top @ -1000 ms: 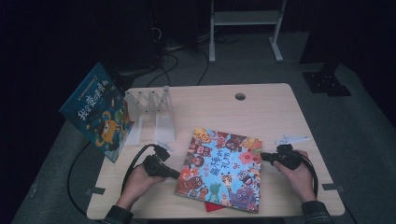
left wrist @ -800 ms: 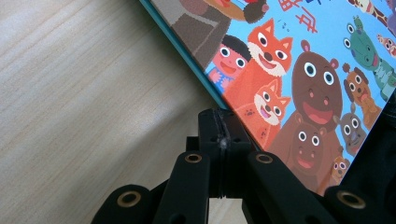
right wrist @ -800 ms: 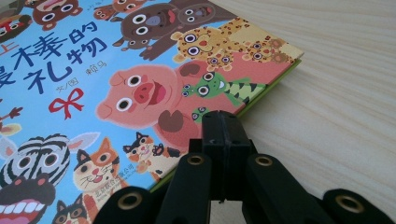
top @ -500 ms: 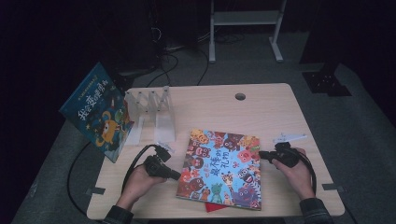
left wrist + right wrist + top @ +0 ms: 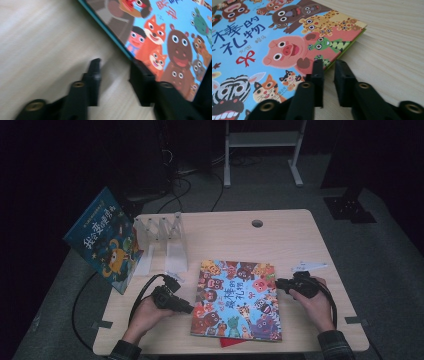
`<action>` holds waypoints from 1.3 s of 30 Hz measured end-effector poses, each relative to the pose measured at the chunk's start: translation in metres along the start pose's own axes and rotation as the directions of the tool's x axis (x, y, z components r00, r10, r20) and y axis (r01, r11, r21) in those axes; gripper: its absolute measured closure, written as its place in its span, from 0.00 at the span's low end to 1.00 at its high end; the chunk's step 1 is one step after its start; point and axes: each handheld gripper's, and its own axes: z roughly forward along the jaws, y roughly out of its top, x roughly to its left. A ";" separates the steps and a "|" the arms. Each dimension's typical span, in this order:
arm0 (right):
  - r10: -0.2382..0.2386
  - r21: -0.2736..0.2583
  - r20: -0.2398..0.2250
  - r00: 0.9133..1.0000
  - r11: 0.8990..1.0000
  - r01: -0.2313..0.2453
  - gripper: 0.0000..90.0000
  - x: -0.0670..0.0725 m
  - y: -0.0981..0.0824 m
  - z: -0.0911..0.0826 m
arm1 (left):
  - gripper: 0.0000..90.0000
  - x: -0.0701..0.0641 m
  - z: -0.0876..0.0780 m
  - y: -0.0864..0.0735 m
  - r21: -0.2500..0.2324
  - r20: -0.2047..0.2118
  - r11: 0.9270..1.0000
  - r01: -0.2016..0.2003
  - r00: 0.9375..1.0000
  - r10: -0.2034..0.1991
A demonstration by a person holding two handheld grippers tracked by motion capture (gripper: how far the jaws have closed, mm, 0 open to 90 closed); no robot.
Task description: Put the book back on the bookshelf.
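two grippers flank a picture book point(image 5: 236, 300) flat on the table point(image 5: 280, 240): left gripper point(image 5: 115, 72) and right gripper point(image 5: 329, 68), jaws just parting, empty.

Both tools, L point(image 5: 189, 309) & R point(image 5: 278, 283), just opening, empty

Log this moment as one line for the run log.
left gripper: jaws just opening, nothing between, at left edge of colourful animal picture book | right gripper: jaws just opening, at book's right edge | book flat on wooden table
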 end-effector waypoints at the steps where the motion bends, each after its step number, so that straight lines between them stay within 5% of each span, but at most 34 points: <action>1: 0.012 -0.004 -0.001 1.000 1.000 -0.012 0.77 0.000 -0.001 -0.001 | 0.60 0.001 -0.001 0.000 -0.008 -0.001 1.000 0.002 1.000 -0.002; 7: 0.020 -0.031 0.017 1.000 0.999 -0.019 0.57 0.000 -0.003 -0.004 | 0.43 0.005 -0.006 -0.001 -0.052 -0.017 0.999 0.012 1.000 -0.013; 15: 0.011 -0.047 -0.060 0.998 0.999 -0.014 0.43 0.010 -0.002 0.000 | 0.18 0.004 -0.004 0.001 -0.082 -0.037 0.997 -0.002 0.999 -0.001; 39: -0.019 -0.019 -0.072 0.997 1.000 0.018 0.42 0.020 -0.001 0.006 | 0.12 0.001 0.006 0.006 -0.105 -0.012 0.994 -0.007 1.000 0.005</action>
